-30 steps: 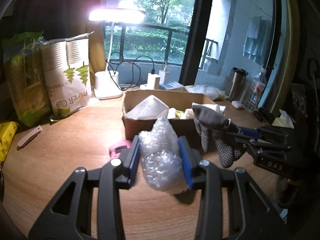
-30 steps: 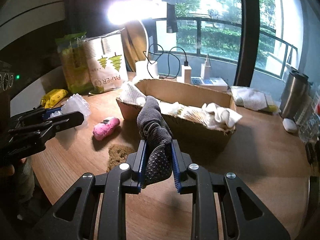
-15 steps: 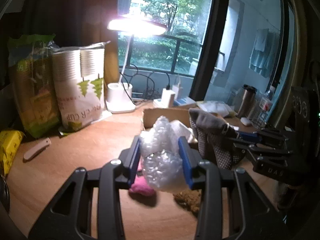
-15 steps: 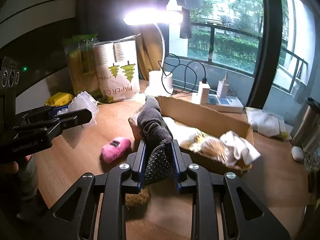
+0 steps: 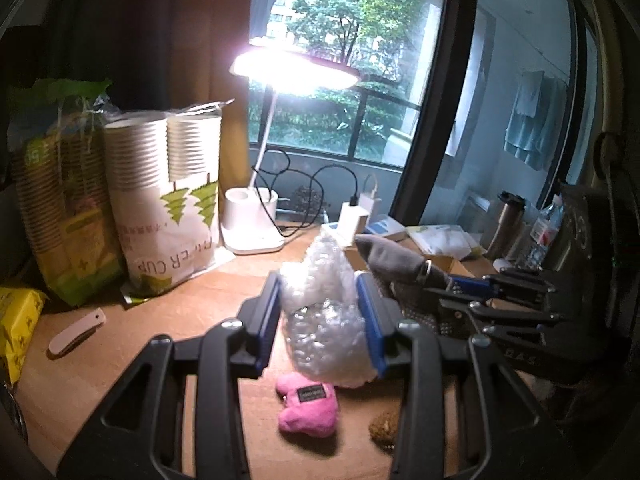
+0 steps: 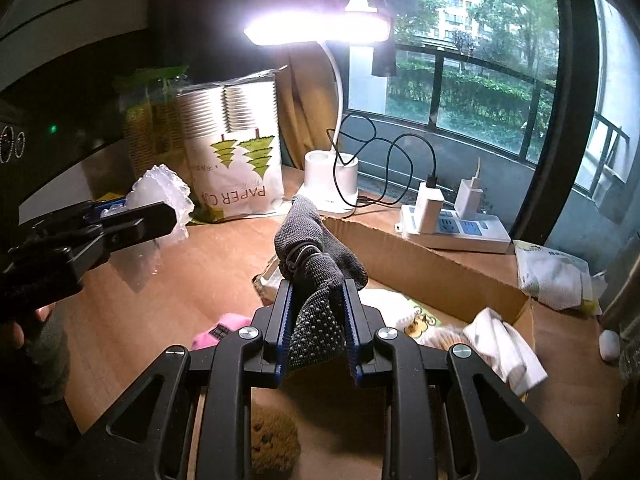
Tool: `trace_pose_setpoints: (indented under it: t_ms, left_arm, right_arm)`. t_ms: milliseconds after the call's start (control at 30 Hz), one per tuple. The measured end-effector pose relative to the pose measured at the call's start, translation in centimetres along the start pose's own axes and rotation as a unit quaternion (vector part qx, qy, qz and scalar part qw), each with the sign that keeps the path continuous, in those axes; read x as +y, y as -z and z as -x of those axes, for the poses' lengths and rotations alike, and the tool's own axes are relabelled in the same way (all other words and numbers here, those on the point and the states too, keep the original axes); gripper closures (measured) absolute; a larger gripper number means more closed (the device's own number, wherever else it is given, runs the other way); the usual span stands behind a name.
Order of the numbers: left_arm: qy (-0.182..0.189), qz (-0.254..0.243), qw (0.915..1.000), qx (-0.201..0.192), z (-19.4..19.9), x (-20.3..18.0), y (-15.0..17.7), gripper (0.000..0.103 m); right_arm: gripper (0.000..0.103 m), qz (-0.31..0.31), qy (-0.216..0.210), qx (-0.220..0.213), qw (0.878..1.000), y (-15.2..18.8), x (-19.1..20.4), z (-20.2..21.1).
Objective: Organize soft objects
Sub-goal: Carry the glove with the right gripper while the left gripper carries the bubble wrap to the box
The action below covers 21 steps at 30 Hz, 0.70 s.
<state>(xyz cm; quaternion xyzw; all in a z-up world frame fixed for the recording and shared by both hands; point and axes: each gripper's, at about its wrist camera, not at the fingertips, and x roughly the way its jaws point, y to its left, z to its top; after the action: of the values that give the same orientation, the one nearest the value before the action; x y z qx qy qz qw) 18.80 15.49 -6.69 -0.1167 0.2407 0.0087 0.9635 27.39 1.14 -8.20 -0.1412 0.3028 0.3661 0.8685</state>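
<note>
- Over at the far left of the table (image 5: 168, 316), a yellow pack (image 5: 16, 320) is lying by the edge, with a small white tool (image 5: 76, 331) just beside it on the wood.
- Behind those, two cup bags are standing upright side by side: a green-topped one (image 5: 60, 208) and a white one (image 5: 168, 204) printed "PAPER CUP".
- Next along, a lamp (image 5: 256, 220) is shining over the table, its cable looping toward a power strip (image 6: 452, 228) with two chargers plugged in.
- At centre, the left gripper (image 5: 320, 320) is pinching a wad of bubble wrap (image 5: 320, 312) between its blue pads, held in the air above the table (the wad is bulging out above and below the pads).
- Under that wad, a pink toy (image 5: 308, 404) is lying on the wood, and a brown sponge (image 5: 384, 428) is sitting near it to the right.
- Right of centre, the right gripper (image 6: 318, 320) is closed tight on a grey sock (image 6: 312, 276), which is sticking up past the fingertips and hanging above the near left end of the box (image 6: 432, 264).
- Inside the cardboard box, white cloths (image 6: 504, 344) are piled at the right end.
- Past the box, a white packet (image 6: 556, 272) is lying on the table, and a steel mug (image 5: 506, 224) is standing at the far right.
</note>
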Motion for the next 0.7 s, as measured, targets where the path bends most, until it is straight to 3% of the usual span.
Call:
trace_pose_setpoints:
  t_ms: [367, 700]
  left_arm:
    - [0.005, 0.006, 1.0000, 0.000, -2.7, 0.5, -1.1, 0.064]
    - [0.014, 0.007, 0.9995, 0.026, -6.5, -0.5, -0.8, 0.064]
  right_arm:
    - [0.078, -0.002, 0.002, 0.008, 1.000, -1.6, -1.3, -3.1]
    - [0.078, -0.018, -0.008, 0.034, 0.999, -0.8, -3.2, -6.8]
